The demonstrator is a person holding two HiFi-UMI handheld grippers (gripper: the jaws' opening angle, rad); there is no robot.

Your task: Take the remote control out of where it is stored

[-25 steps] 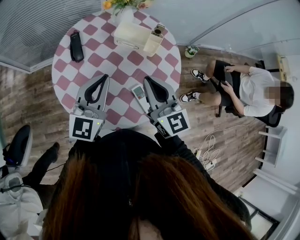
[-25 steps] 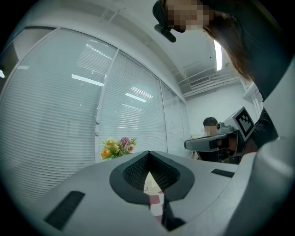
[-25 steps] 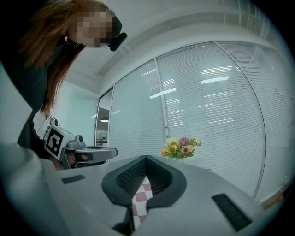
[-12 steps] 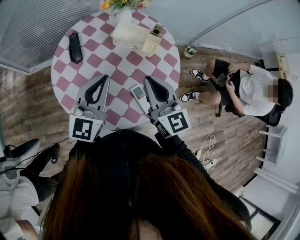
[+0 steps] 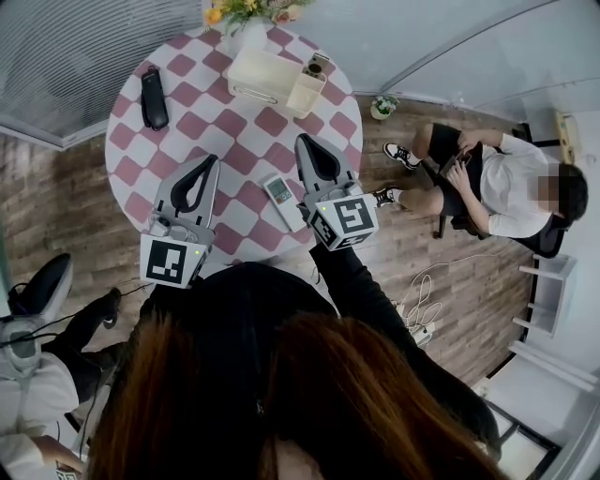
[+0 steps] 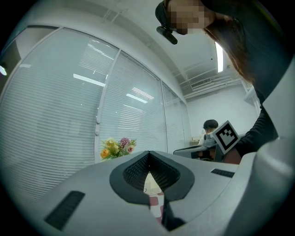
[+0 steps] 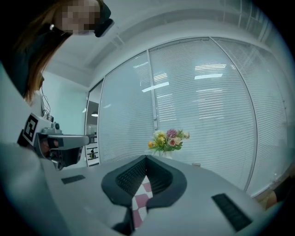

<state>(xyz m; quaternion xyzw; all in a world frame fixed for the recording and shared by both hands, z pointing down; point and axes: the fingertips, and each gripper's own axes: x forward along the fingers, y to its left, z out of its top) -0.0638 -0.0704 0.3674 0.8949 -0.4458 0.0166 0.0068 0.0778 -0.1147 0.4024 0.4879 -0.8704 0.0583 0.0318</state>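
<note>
Wood-plank floor (image 5: 56,197) is running under a round table with a pink-and-white checked cloth (image 5: 202,108); we're looking steeply down on it. We're holding the left gripper (image 5: 209,157) over the near left part of the table, with its jaws closed tip to tip and nothing between them. We're holding the right gripper (image 5: 302,140) over the near right part, jaws likewise closed and empty. Slim white remote control (image 5: 279,199) is lying flat on the cloth between the two grippers, just left of the right one in the head view. Neither gripper is gripping it.

Further back, a cream rectangular storage box (image 5: 262,73) is standing on the cloth. A narrower cream compartment (image 5: 307,87) at its right end is holding something dark. A black oblong handset-like object (image 5: 154,96) is lying near the far left edge, well apart from the box. Yellow and pink flowers (image 5: 246,9) are standing at the far edge behind the box. Off the table to the right, a person in a white top (image 5: 502,178) is sitting on a chair.
</note>
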